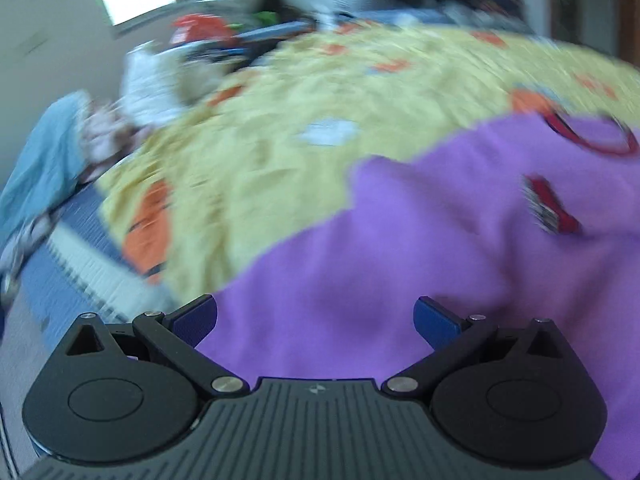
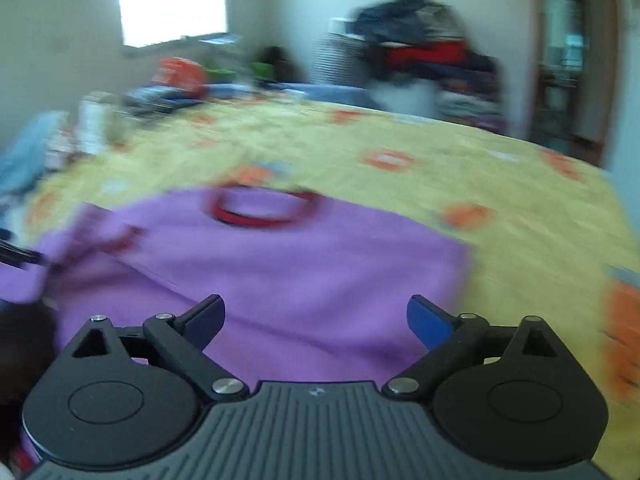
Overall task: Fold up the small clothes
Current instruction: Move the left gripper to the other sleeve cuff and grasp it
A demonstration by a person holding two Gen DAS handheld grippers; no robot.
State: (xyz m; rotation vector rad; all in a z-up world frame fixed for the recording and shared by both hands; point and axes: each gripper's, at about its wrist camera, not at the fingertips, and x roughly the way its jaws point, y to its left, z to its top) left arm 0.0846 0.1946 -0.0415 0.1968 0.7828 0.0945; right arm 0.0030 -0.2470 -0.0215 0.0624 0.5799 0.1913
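One purple shirt [image 2: 280, 276] lies spread on the bed, on a yellow bedspread [image 2: 460, 184] of crinkled cloth printed with orange and pale patches. The shirt is soft, matte knit with one red-trimmed round neck opening [image 2: 262, 210] at its far edge; in the left wrist view a single red and white patch [image 1: 550, 210] shows on the cloth near that neck. One fold line runs diagonally across the shirt on its left part in the right wrist view. My left hand-held gripper [image 1: 316, 322] stands with its two blue-padded fingers [image 1: 196, 320] wide apart over the shirt's near portion, nothing between them pressed. My right hand-held gripper [image 2: 316, 322] is likewise spread, its two pads clear of the cloth below. Both views are blurred. Beyond the shirt, at the bed's far left corner, sits a jumble of loose items, count not readable; beyond the far edge stands one tall pile of dark and red clothes [image 2: 424, 44]. One bright window [image 2: 172, 0] is on the wall behind.
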